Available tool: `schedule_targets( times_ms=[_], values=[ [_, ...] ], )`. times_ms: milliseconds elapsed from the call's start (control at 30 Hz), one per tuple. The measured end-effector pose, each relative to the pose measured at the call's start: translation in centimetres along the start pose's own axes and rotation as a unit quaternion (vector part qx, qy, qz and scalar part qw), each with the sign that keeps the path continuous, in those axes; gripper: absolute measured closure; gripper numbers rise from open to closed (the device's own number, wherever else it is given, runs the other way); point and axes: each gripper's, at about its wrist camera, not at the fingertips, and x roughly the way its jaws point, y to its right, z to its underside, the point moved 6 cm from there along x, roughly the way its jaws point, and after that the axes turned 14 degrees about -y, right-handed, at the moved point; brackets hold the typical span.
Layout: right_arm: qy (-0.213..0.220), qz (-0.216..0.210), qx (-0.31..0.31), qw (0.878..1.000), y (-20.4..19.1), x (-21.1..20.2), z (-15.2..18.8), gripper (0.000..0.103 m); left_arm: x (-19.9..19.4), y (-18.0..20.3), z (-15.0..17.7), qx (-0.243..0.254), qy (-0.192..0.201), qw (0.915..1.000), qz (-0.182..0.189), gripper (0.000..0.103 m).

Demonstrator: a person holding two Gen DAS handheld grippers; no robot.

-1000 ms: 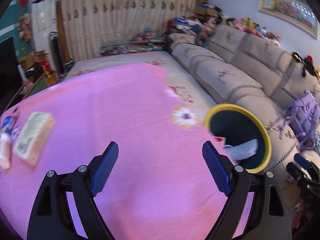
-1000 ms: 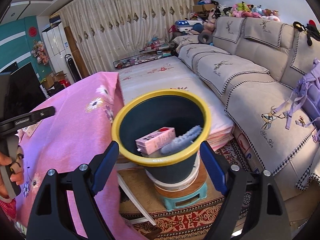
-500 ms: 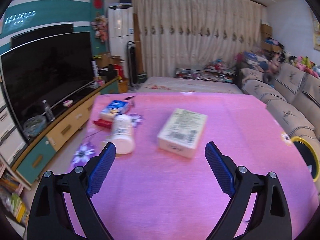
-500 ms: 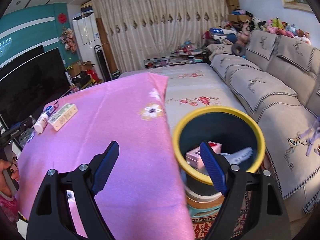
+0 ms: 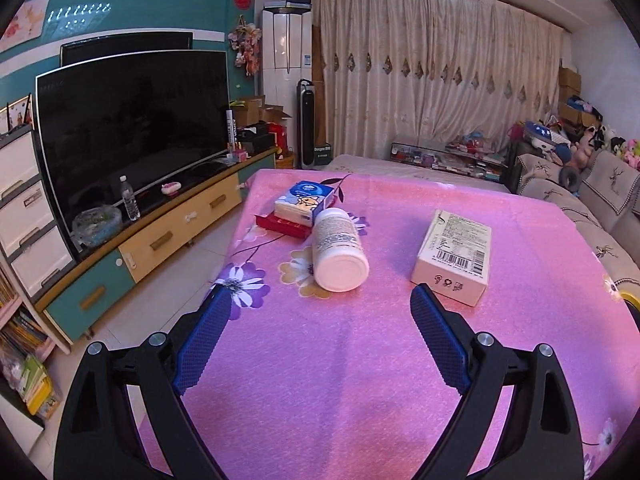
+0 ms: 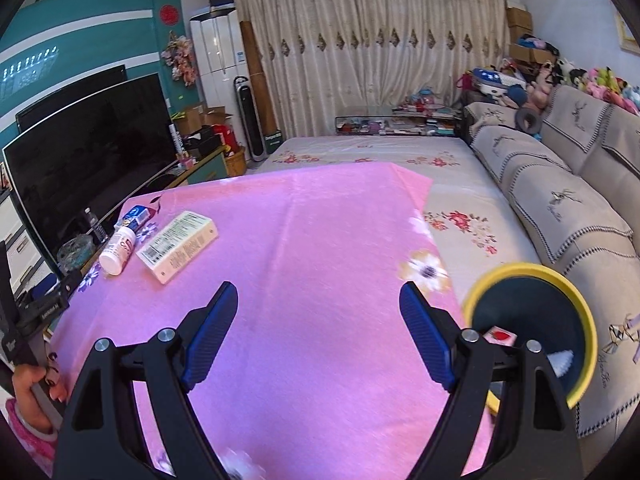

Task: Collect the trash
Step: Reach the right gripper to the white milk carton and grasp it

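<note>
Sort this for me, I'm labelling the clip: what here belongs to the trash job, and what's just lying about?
Job:
white plastic bottle lying on its side
beige cardboard box with barcode
blue tissue pack
flat red box
yellow-rimmed dark bin

Lying about:
black television
clear water bottle
grey sofa

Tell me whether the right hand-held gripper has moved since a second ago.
Yes. The right hand-held gripper has swung left, off the yellow-rimmed bin, which now sits at right, toward the pink tablecloth.
</note>
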Motion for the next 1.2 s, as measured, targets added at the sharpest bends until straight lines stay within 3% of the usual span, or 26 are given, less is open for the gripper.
schedule_targets(
  times_ms=[300, 500, 833, 967, 1200],
  values=[
    [-0.042, -0.064, -0.039, 0.996, -12.2, 6.8, -5.1, 0.024, -0.5, -0.6, 0.2, -0.033, 0.007, 0.9992, 0.022, 0.01],
    [-0.084, -0.038, -0.057, 0.994, -18.6, 12.3, -6.8, 0.024, -1.0, -0.7, 0.4, -0.036, 0.016, 0.9992, 0.007, 0.01],
    [-0.14, 0.058, -0.033, 0.988, -21.7, 19.3, -8.8, 0.024, -0.3, -1.5, 0.8, -0.059, -0.006, 0.998, 0.024, 0.01],
    [-0.132, 0.098, -0.056, 0.985, -21.9, 19.5, -8.1, 0.024, -0.2, -1.2, 0.9, -0.052, -0.008, 0.9984, 0.023, 0.01],
    [-0.125, 0.106, -0.072, 0.984, -19.8, 17.9, -6.6, 0.024, -0.2, -1.0, 1.0, -0.049, -0.007, 0.9985, 0.022, 0.01]
  ],
)
